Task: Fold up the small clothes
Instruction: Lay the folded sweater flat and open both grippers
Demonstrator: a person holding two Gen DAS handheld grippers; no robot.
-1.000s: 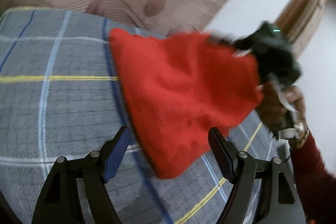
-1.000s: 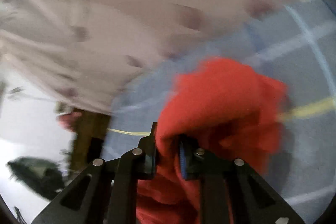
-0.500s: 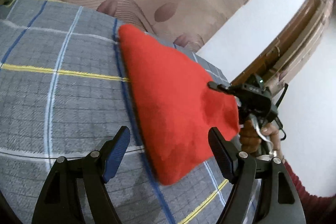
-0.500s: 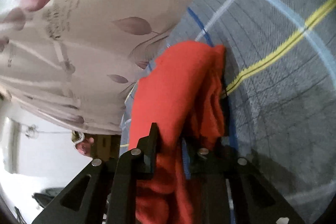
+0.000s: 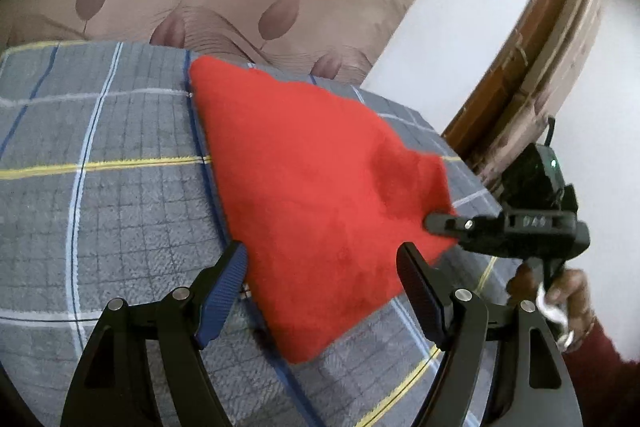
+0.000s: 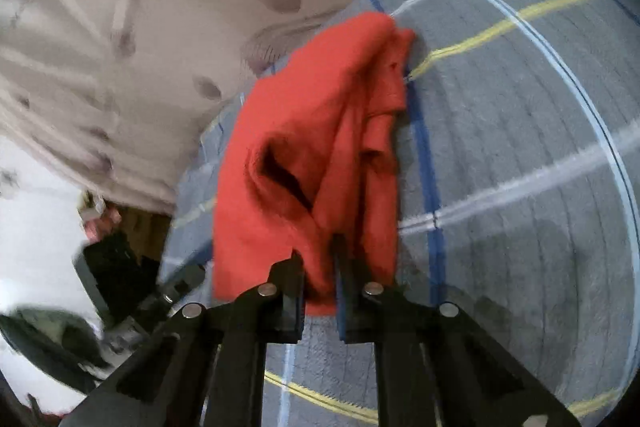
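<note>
The right tongs point(image 6: 318, 267) are closing on a corner of the red cloth point(image 5: 316, 187), which a second ago hung bunched in the air and now lies spread on the bed point(image 5: 100, 187) (fold laid). The left tongs point(image 5: 320, 291) hover wide, empty.

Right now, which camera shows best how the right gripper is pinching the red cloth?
The right wrist view: the closing right gripper has a fold of the red cloth between its fingers. The left wrist view shows it side-on at the cloth's corner, hiding the pinch itself.
</note>
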